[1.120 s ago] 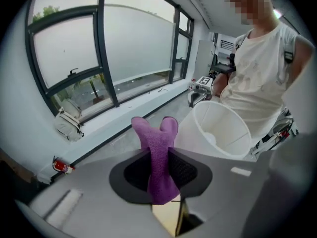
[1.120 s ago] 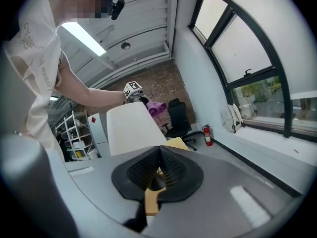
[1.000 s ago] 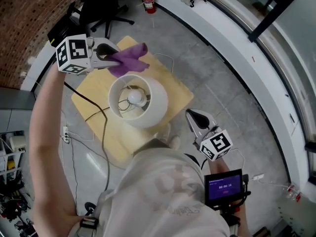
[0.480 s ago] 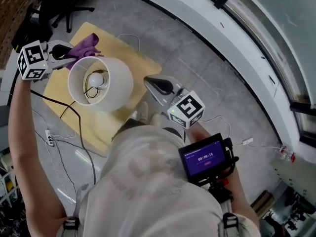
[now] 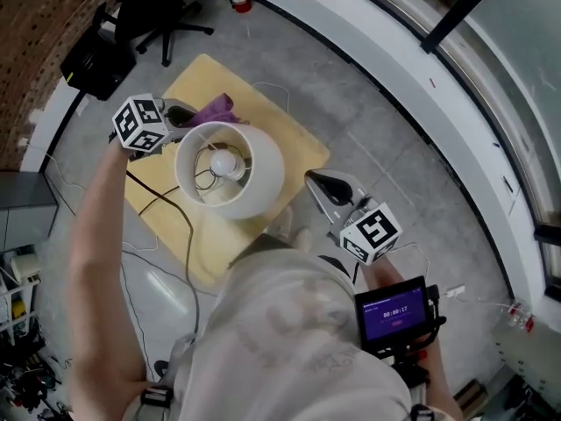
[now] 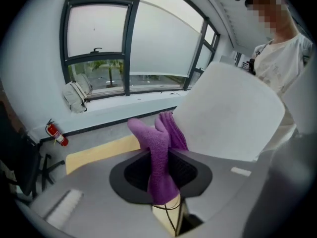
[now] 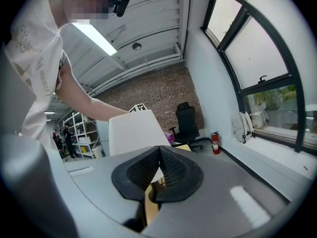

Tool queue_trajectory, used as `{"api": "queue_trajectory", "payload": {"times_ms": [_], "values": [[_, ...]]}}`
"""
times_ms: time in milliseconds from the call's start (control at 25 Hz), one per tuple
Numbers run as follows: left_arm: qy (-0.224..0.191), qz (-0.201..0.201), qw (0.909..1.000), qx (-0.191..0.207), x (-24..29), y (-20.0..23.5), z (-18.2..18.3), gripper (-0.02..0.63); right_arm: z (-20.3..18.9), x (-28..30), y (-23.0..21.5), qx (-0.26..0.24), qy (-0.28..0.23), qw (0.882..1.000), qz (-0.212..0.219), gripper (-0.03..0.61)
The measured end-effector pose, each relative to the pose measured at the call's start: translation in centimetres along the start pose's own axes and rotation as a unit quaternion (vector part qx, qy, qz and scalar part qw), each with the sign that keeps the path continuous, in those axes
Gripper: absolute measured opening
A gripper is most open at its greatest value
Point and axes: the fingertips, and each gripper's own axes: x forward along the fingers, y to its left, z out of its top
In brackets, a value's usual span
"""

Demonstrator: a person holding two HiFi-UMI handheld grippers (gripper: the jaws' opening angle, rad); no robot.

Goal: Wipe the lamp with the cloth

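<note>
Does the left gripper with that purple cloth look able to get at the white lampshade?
Likely yes: the left gripper, clamping the cloth, sits right beside the lampshade, with nothing between them.

Lamp crowds the table's middle; open floor lies to the right.

The white drum lampshade (image 5: pixel 259 187) fills the centre of the pale wooden square table (image 5: pixel 203 77), leaving bare strips at its far and right edges. The left gripper (image 5: pixel 193 115), clamped on a purple cloth (image 5: pixel 215 108), takes the gap at the shade's far left. A black cable (image 5: pixel 187 235) trails off the left edge. The grey floor (image 5: pixel 386 139) is open to the right.
</note>
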Motion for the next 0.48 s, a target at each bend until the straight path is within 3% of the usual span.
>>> {"api": "queue_trajectory", "payload": {"times_ms": [120, 280, 360, 480], "values": [[-0.002, 0.019, 0.9995, -0.026, 0.8, 0.2, -1.9, 0.086, -0.2, -0.1, 0.0, -0.003, 0.002, 1.000, 0.001, 0.014], [-0.042, 0.060, 0.9955, -0.060, -1.6, 0.5, -1.9, 0.086, 0.0, -0.2, -0.1, -0.007, 0.001, 1.000, 0.001, 0.014], [-0.088, 0.085, 0.9884, -0.090, -3.8, 0.7, -0.9, 0.086, 0.1, -0.2, 0.1, -0.008, -0.002, 1.000, 0.004, 0.014], [-0.172, 0.130, 0.9687, -0.124, -8.0, 0.4, 1.2, 0.086, 0.2, 0.0, 0.6, -0.011, -0.006, 1.000, 0.013, 0.014]]}}
